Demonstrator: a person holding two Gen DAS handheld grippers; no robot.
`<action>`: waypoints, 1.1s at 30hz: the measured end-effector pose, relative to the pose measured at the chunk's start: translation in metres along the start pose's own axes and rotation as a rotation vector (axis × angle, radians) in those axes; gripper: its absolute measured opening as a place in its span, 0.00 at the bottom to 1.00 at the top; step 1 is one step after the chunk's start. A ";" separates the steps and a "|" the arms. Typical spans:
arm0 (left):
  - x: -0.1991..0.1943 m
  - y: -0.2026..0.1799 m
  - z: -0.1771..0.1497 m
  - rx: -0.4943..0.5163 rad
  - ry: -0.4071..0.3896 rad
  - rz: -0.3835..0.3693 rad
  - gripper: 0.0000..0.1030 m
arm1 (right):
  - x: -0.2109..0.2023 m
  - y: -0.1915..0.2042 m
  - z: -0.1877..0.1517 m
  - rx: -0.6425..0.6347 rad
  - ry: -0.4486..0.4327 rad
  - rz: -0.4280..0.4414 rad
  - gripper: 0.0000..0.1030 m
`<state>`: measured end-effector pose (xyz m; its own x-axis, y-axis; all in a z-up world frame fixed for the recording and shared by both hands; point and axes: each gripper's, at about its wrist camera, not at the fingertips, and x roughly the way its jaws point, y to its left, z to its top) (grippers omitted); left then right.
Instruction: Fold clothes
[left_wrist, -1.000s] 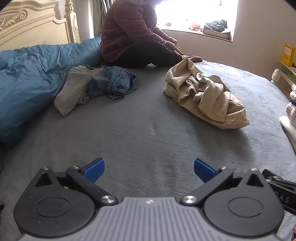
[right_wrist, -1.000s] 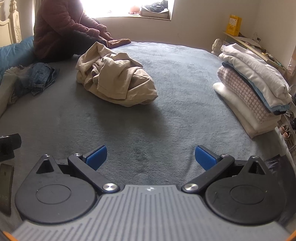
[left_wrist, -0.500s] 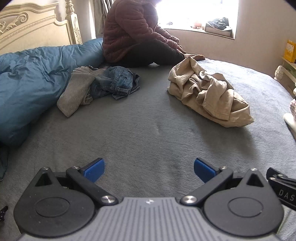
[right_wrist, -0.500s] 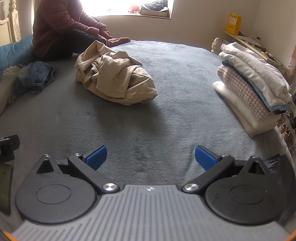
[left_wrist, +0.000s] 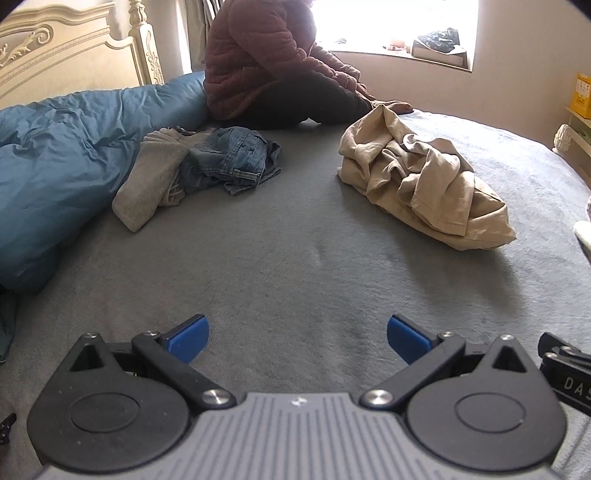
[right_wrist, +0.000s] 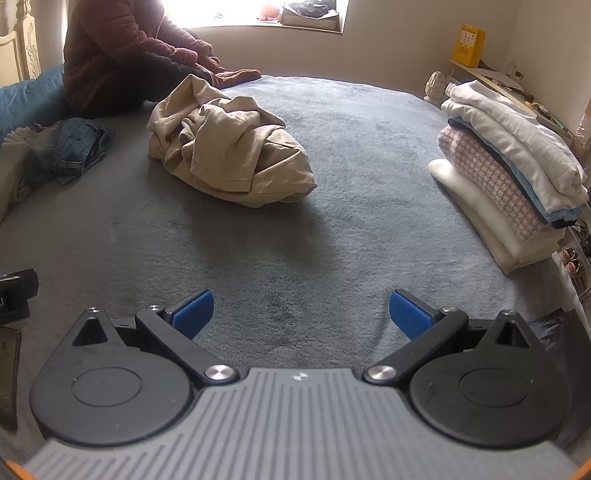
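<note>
Reach step, prob. Left gripper (left_wrist: 295, 336) & right gripper (right_wrist: 300, 312) both wide open, empty. Crumpled beige garment (right_wrist: 225, 155) lies at 11 o'clock on bed (right_wrist: 369, 147); next: grab an edge.

We're in a home bedroom. Grey bed cover (left_wrist: 295, 258) fills most of both views. Carved cream headboard (left_wrist: 74, 48) upper left, crumpled blue duvet (left_wrist: 55, 155) below it. Clothes on the bed: beige garment heap (right_wrist: 229, 155) centre, jeans (left_wrist: 229, 162) left of centre, folded clothes stack (right_wrist: 509, 177) at right. A person in a maroon puffer jacket (left_wrist: 258, 55) sits at the top of frame by a bright window sill (right_wrist: 277, 22). Cluttered shelf (right_wrist: 495, 77) with a yellow box (right_wrist: 469, 44) upper right.
</note>
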<state>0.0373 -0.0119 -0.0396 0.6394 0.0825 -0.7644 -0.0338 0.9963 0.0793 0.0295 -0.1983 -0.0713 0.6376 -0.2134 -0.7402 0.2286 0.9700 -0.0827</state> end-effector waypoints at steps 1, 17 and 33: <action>0.002 0.000 0.001 0.000 0.000 0.001 1.00 | 0.002 0.000 0.001 -0.001 0.000 0.000 0.99; 0.082 -0.028 0.048 -0.034 -0.073 -0.154 1.00 | 0.067 -0.003 0.033 -0.045 -0.109 0.066 0.99; 0.273 -0.079 0.149 -0.069 -0.136 -0.119 0.97 | 0.258 0.023 0.208 -0.018 -0.180 0.477 0.99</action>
<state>0.3294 -0.0720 -0.1593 0.7395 -0.0351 -0.6722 -0.0019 0.9985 -0.0542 0.3524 -0.2554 -0.1256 0.7848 0.2383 -0.5721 -0.1305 0.9660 0.2233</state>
